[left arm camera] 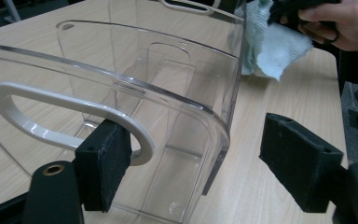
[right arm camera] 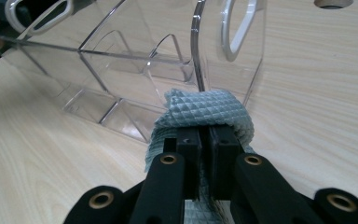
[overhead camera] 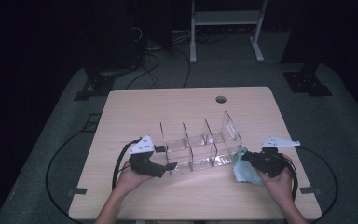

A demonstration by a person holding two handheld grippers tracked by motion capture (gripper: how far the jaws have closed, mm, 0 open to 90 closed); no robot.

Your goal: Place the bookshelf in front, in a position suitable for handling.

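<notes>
The clear acrylic divided organiser [overhead camera: 200,147] is lying in the middle of the pale wooden bench [overhead camera: 186,105], and the left gripper view is showing its white oval handle [left arm camera: 70,119] touching one finger of the left gripper [overhead camera: 161,157], whose fingers are standing wide apart around that end. The right gripper [right arm camera: 205,140] is pinching a light blue quilted cloth [right arm camera: 205,109] with its fingers together, just beside the organiser's other end. Grey carpet is surrounding the bench, and the dark room beyond is hard to make out.

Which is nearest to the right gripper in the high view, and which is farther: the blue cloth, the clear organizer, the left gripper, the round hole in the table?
1. Blue cloth: pinched in the right gripper.
2. Clear organizer: just left of it, mid-table.
3. Left gripper: at the organizer's other end.
4. Round hole: near the table's far edge.
The last two are close to call.
</notes>
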